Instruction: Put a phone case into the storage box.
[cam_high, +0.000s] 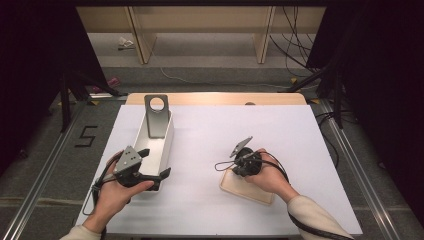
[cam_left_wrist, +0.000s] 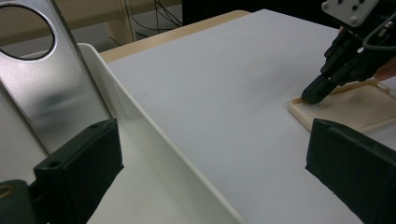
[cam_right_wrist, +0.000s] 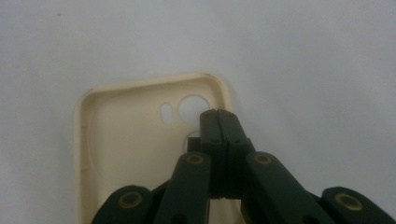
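The cream phone case (cam_right_wrist: 126, 154) lies hollow side up on the white table (cam_high: 210, 145), at five o'clock from the white bin (cam_high: 152, 145); the right gripper (cam_right_wrist: 218, 116), jaws closed with nothing between them, seems to press its camera-hole corner and could skid the case away; the left gripper (cam_high: 150, 162) straddles the bin wall, jaws wide and holding nothing.

Table (cam_high: 210, 215): sheet-covered, edges run left to right.

Left half: open tray (cam_high: 159, 145), long axis near to far. In its far end, a metal stand (cam_high: 156, 116) leans upright, ringed top farthest.

Left gripper (cam_high: 150, 162) at tray's near end, one jaw inside the tray, the other outside its right wall.

Right half, near: phone case (cam_high: 240, 189) lies flat, hollow up, well apart from tray. Right gripper (cam_high: 235, 171) over case's far-left corner, tips in the hollow.
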